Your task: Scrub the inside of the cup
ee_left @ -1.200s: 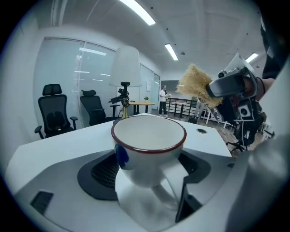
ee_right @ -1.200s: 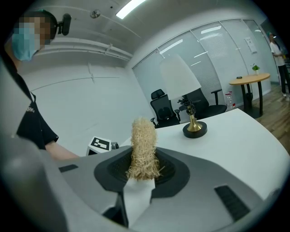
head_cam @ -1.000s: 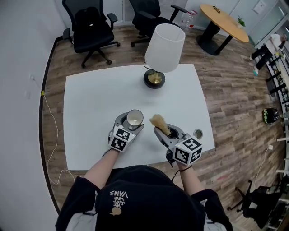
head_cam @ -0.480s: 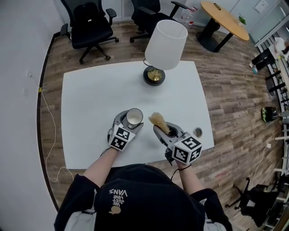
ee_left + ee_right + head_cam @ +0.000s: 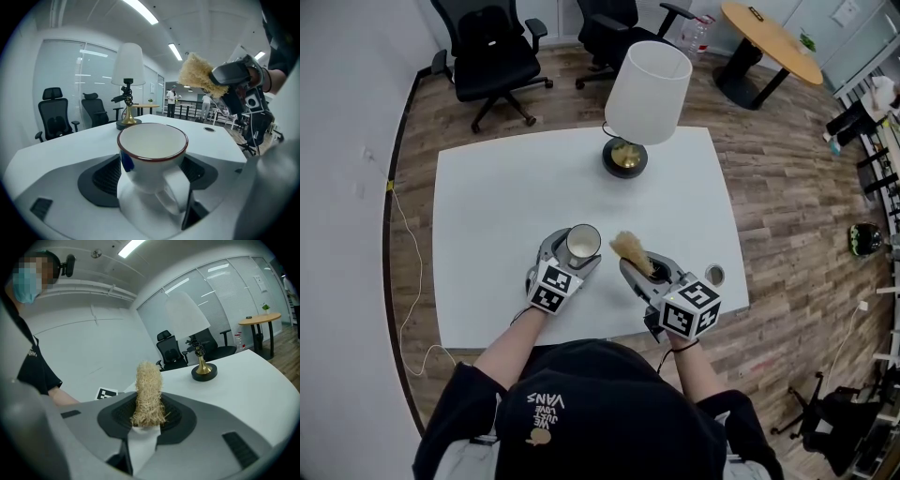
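Left gripper (image 5: 151, 185): jaws clamped on a white cup (image 5: 152, 143) with a dark red rim. One jaw sits on each side of its body. Handle points back toward the gripper, mouth open upward, inside looks bare.

Right gripper (image 5: 146, 420): jaws closed on the lower end of a straw-coloured scrubber (image 5: 148, 390), bristly tuft sticking out past the tips.

Scrubber sits just right of the cup and apart from it, outside the rim. Both are held over the near middle of the white table (image 5: 487, 206).

Small round hole (image 5: 713, 276) in the tabletop, right of the right gripper. Lamp (image 5: 645, 94) with white shade and gold-and-black base at the far middle of the table, well apart from both grippers.

Beyond the table: two black office chairs (image 5: 492, 52), a round wooden table (image 5: 767, 42) at far right. Thin cable (image 5: 408, 272) on the wood floor, left.
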The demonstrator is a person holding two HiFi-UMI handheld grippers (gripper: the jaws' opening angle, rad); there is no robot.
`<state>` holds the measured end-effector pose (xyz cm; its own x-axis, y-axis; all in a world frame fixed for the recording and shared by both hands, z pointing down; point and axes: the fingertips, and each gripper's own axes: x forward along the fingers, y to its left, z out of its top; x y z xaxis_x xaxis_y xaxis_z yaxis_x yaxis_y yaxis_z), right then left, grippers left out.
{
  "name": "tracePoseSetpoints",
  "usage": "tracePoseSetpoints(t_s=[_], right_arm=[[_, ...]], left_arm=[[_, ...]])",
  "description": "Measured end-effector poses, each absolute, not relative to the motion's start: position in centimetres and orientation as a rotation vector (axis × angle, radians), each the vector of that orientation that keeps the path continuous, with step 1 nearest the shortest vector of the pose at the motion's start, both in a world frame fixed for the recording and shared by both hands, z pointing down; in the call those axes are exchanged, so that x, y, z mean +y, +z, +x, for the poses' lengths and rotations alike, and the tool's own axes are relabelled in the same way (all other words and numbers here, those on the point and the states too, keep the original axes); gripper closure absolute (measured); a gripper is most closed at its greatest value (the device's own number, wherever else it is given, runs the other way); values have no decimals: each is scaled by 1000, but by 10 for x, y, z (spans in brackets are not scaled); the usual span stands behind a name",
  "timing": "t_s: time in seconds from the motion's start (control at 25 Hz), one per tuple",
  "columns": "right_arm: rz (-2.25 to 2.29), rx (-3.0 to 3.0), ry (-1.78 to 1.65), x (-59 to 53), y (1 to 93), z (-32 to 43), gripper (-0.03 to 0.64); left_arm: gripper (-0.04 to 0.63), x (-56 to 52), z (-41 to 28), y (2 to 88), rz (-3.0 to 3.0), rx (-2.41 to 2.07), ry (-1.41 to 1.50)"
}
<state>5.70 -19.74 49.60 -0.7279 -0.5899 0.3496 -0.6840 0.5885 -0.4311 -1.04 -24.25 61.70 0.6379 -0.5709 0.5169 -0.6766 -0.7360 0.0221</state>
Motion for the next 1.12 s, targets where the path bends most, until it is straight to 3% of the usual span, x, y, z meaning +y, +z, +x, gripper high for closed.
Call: tracePoseSetpoints(t_s=[0.44,0.84,1.12], right_arm=[[1053,-2688,805,-192,487,54,517],[1001,-2738,779,-182,479,43,517],[986,-2765,783,-172,472,34,517]], left_arm=[[215,-231,-22,534,2714,-1129,414],[221,-199,-42,479,2750,-1227,393],[359,-177,-67,458,2685,-1313,326]])
